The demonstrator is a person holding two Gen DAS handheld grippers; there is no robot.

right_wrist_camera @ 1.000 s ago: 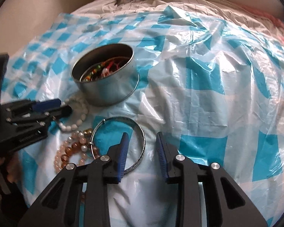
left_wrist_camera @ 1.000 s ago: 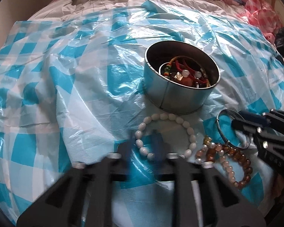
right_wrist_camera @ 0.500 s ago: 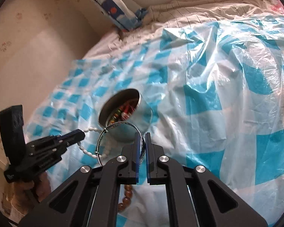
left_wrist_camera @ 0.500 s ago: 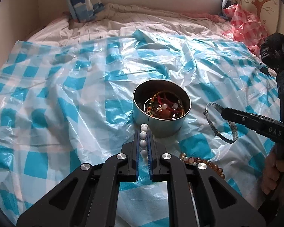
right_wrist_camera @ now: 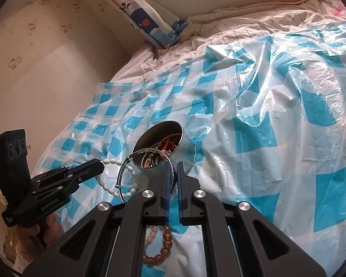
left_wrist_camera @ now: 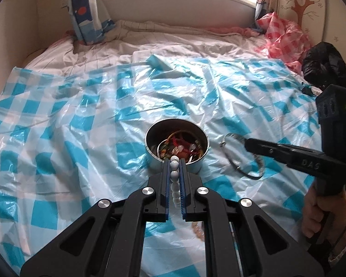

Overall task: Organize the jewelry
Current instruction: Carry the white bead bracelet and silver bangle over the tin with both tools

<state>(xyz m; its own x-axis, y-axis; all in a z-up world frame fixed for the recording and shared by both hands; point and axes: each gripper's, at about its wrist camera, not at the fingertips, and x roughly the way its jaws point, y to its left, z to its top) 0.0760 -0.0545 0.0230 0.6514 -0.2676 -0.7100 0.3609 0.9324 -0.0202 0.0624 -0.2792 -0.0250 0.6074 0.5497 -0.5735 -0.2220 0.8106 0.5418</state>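
Above the checked plastic sheet covering the bed, both tools are carrying jewelry toward the round metal tin near the sheet's middle. Clamped narrow, the left tool is gripping a white bead bracelet and hanging just short of the tin's near rim, directly ahead. Beside the tin, the right tool is pinching a thin metal bangle. The left appears closer to dropping. An amber bead bracelet is lying on the sheet below.

Tin on sheet, bracelets nearer.
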